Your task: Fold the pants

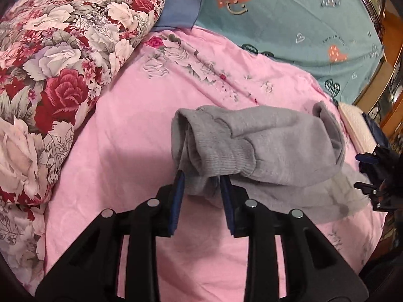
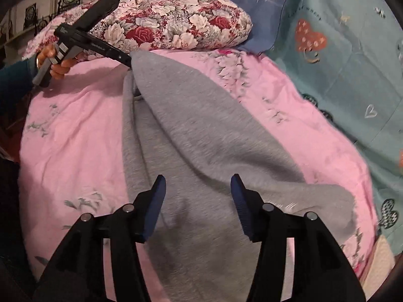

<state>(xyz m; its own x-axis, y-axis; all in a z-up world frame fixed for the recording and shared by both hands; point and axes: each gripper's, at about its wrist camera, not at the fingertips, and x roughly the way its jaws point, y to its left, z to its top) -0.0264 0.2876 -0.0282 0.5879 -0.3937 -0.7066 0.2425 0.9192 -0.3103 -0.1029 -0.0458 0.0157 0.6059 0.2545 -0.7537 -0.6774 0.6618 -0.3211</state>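
While the left tool (image 1: 201, 176) clamps the pants (image 1: 264, 136), the right tool (image 2: 199, 178) hovers spread apart.

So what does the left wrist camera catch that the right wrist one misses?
Only the left wrist view shows the ribbed cuff of the grey pants bunched between the left tongs, and wooden furniture at the right edge. Only the right wrist view shows the hand holding the left tool, and the right tongs open above the spread grey cloth. Both show the pink bedsheet, the floral quilt and the teal heart blanket.
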